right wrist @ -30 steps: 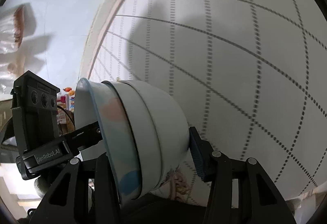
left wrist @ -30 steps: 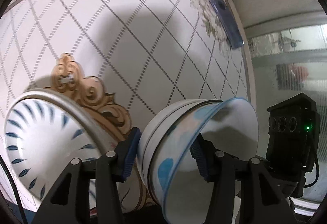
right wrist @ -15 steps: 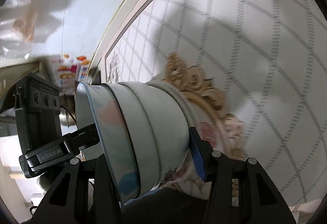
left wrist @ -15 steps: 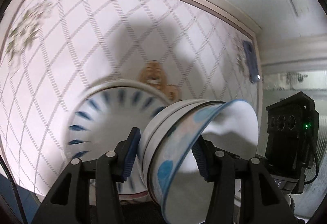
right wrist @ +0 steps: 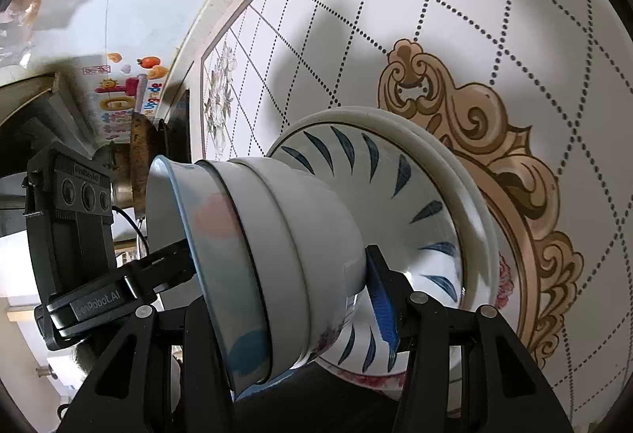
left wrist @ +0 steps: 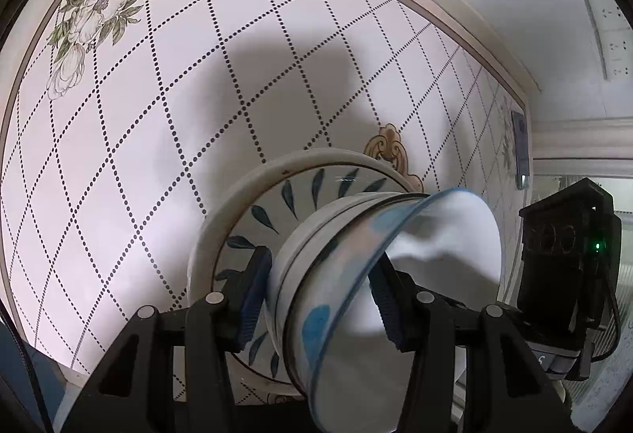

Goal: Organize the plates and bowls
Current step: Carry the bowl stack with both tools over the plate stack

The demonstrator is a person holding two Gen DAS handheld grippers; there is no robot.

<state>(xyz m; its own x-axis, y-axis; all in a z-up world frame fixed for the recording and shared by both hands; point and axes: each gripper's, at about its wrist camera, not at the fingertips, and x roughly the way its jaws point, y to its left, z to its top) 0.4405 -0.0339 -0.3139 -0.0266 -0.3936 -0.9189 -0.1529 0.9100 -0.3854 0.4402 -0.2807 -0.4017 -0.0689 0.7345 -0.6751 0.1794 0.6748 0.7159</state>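
Both grippers clamp the same bowl stack (left wrist: 356, 275) from opposite sides, rims tipped on edge. Left gripper (left wrist: 320, 298): one finger outside the stack wall, the other inside the top bowl, pinching the wall between the blue pads (left wrist: 253, 298). Right gripper (right wrist: 285, 282): same deal from its side, one pad (right wrist: 381, 306) on the outer wall near the base, the other finger hidden inside behind the rim, jaws closed on the stack. Stack looks like three nested bowls in the right view; top one has a blue rim with pink and blue patches. Stack base sits just in front of, maybe touching, a big bowl (right wrist: 419, 195) with blue leaf strokes, which rests on a plate (right wrist: 502, 275) on the table (left wrist: 138, 156); contact can't be confirmed. Tabletop: white with dotted diamond grid, flower print, gold scrollwork.
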